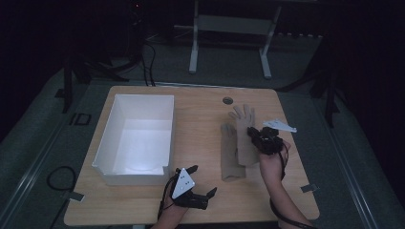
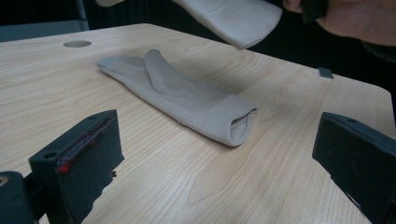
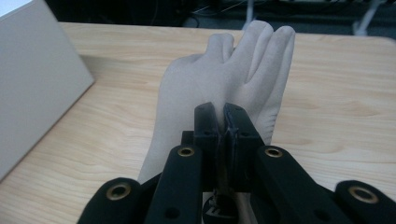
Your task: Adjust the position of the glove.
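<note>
Two beige gloves are on the right half of the wooden table. One glove [image 1: 231,160] [image 2: 187,95] lies flat with its cuff toward the front edge. My right gripper [image 1: 253,137] [image 3: 223,122] is shut on the second glove [image 1: 245,125] [image 3: 219,79], gripping it near the palm's edge. That glove hangs lifted off the table with its fingers pointing away, and its cuff [image 2: 233,18] shows above the lying glove. My left gripper [image 1: 200,181] [image 2: 219,158] rests near the front edge with its jaws wide open and nothing between them, facing the lying glove's cuff.
A white open box [image 1: 136,138] [image 3: 32,79] stands on the left half of the table [image 1: 200,143]. A round cable hole [image 1: 228,100] [image 2: 77,44] sits near the far edge. Desk legs and cables stand on the dark floor beyond.
</note>
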The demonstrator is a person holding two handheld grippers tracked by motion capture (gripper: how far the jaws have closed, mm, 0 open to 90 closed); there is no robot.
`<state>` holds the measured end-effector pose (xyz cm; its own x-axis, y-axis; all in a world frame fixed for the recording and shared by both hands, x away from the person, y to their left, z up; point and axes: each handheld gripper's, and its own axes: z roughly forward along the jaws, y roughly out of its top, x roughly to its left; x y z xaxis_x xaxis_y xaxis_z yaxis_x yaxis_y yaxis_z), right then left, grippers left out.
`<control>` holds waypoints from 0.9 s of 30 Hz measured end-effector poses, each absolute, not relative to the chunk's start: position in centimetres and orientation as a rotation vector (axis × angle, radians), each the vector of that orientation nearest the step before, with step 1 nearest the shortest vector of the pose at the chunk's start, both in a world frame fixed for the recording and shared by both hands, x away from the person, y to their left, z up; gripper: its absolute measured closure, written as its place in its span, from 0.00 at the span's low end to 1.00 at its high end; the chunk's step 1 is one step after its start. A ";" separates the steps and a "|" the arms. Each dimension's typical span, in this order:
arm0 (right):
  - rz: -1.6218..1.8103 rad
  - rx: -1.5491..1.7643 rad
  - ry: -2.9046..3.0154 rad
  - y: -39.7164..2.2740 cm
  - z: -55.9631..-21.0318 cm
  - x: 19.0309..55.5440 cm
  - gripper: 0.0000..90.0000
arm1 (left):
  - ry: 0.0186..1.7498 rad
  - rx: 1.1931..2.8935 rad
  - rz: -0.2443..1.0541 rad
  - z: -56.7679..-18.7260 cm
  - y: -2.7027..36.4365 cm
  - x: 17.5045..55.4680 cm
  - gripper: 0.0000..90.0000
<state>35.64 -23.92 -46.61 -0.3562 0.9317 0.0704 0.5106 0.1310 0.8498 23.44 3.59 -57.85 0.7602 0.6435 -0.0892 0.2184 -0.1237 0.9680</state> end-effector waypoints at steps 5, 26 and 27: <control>1.120 1.388 1.945 -22.2 -47.6 36.1 0.94 | 0.687 1.694 0.418 -57.8 3.6 23.4 0.02; 1.040 1.493 2.007 -20.8 -52.1 36.0 0.93 | 0.685 1.696 0.415 -57.8 3.6 23.4 0.02; 1.039 1.496 2.012 -20.8 -52.2 35.9 0.92 | 0.685 1.696 0.415 -57.8 3.6 23.4 0.02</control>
